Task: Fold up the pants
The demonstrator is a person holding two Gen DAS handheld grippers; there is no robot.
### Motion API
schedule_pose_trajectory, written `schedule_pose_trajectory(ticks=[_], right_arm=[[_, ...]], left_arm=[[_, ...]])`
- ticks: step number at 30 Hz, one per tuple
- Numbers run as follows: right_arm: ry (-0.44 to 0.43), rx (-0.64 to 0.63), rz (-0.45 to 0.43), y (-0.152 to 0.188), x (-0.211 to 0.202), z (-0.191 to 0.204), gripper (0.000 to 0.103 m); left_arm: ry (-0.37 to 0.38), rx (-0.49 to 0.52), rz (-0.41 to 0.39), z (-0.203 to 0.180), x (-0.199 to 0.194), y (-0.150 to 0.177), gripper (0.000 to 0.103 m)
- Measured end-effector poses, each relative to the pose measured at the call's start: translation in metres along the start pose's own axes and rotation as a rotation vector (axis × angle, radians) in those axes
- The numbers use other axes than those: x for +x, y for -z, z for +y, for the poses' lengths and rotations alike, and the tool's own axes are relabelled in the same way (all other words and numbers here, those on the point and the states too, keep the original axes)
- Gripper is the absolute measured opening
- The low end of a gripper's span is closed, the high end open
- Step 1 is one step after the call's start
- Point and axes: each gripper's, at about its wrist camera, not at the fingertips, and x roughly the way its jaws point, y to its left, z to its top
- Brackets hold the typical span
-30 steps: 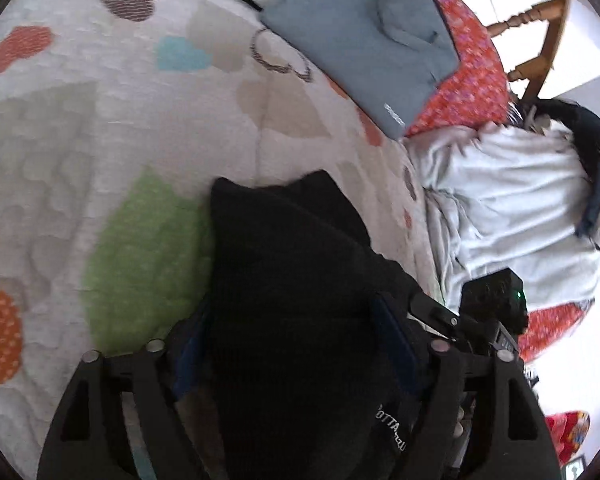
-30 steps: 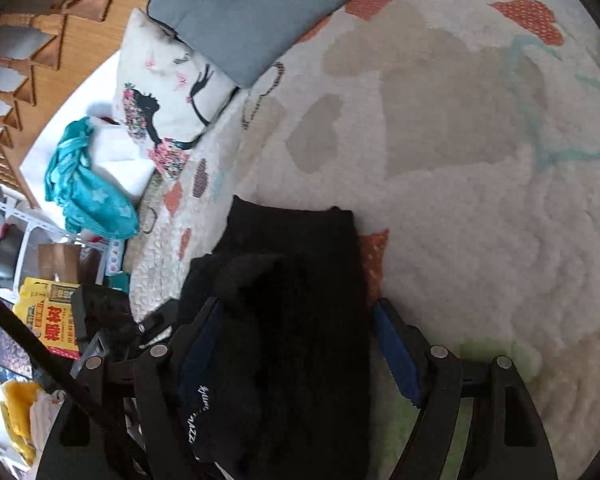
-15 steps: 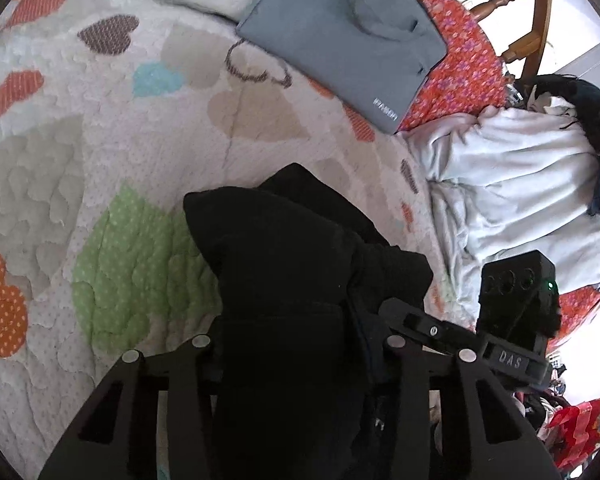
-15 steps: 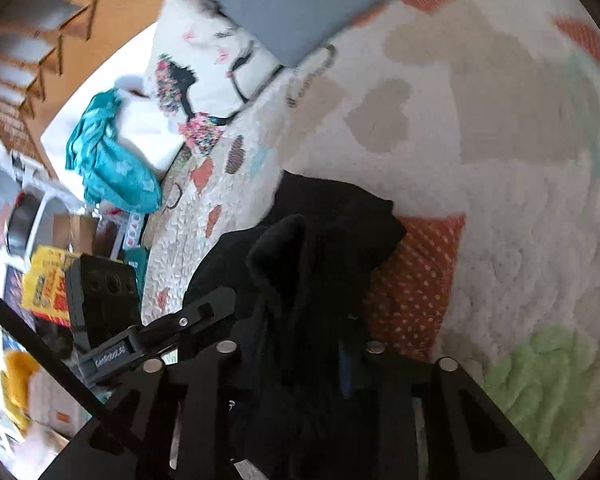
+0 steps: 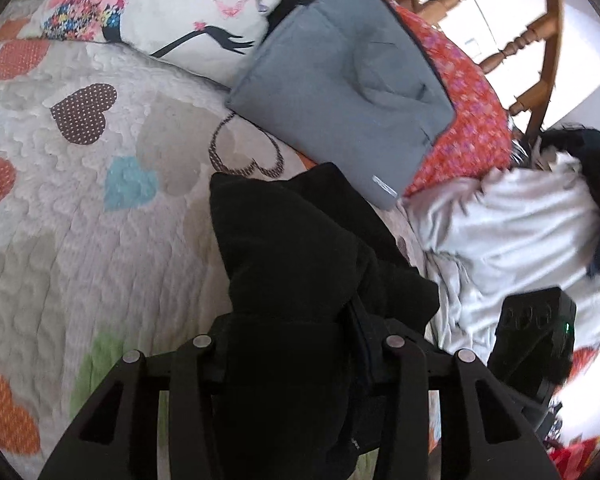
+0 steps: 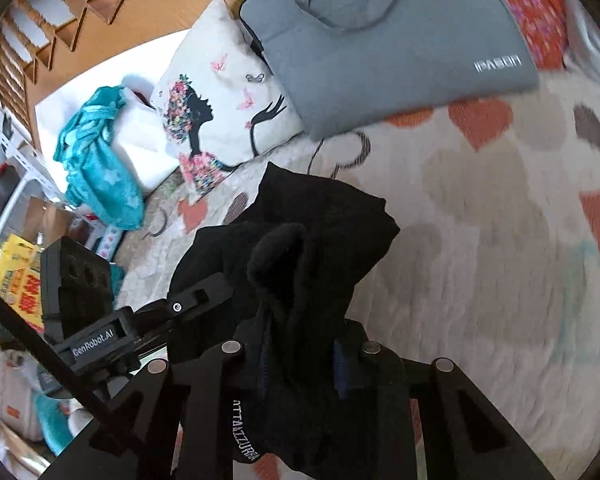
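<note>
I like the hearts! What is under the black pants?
Under the black pants lies the heart quilt. Which hearts they cover cannot be seen.

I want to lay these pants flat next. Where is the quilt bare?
Bare quilt lies left of the black pants, below the silhouette pillow; in the right wrist view it spreads below the grey laptop sleeve. Crowded: the white garment pile and red cushion.

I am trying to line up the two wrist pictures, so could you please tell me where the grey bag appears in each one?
Left wrist: the grey bag is at upper centre, partly on the red cushion.
Right wrist: the grey bag is along the top, right of centre.
Shared landmark: the pillow with a black silhouette lies left of it in both.
</note>
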Motion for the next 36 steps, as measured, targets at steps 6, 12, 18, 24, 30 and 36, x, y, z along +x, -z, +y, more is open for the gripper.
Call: schedule_pose_trajectory(ticks=[6, 12, 18, 24, 30, 36], right_arm=[[0.065, 0.052, 0.04, -0.01, 0.038, -0.033, 0.028], [0.034, 0.22, 0.087, -0.012, 0.051, -0.074, 0.053], [0.109, 0.232, -0.116, -0.02, 0.004, -0.068, 0.055], [-0.073, 0.205, -0.151, -0.022, 0.001, -0.052, 0.055], [-0.099, 0.336, -0.037, -0.01, 0.039, -0.079, 0.056], [-0.148, 0.402, -0.029, -0.005, 0.048, -0.091, 0.056]], left_arm=[[-0.151, 0.036, 0.065, 0.014, 0.051, -0.015, 0.047], [-0.11, -0.085, 0.104, 0.031, 0.049, -0.021, 0.053], [-0.078, -0.088, -0.033, 0.022, 0.009, -0.031, 0.053], [-0.029, -0.04, -0.043, 0.011, 0.028, -0.033, 0.053], [-0.05, -0.081, 0.032, 0.034, 0.062, -0.025, 0.054], [-0.04, -0.084, 0.034, 0.032, 0.058, -0.025, 0.055]])
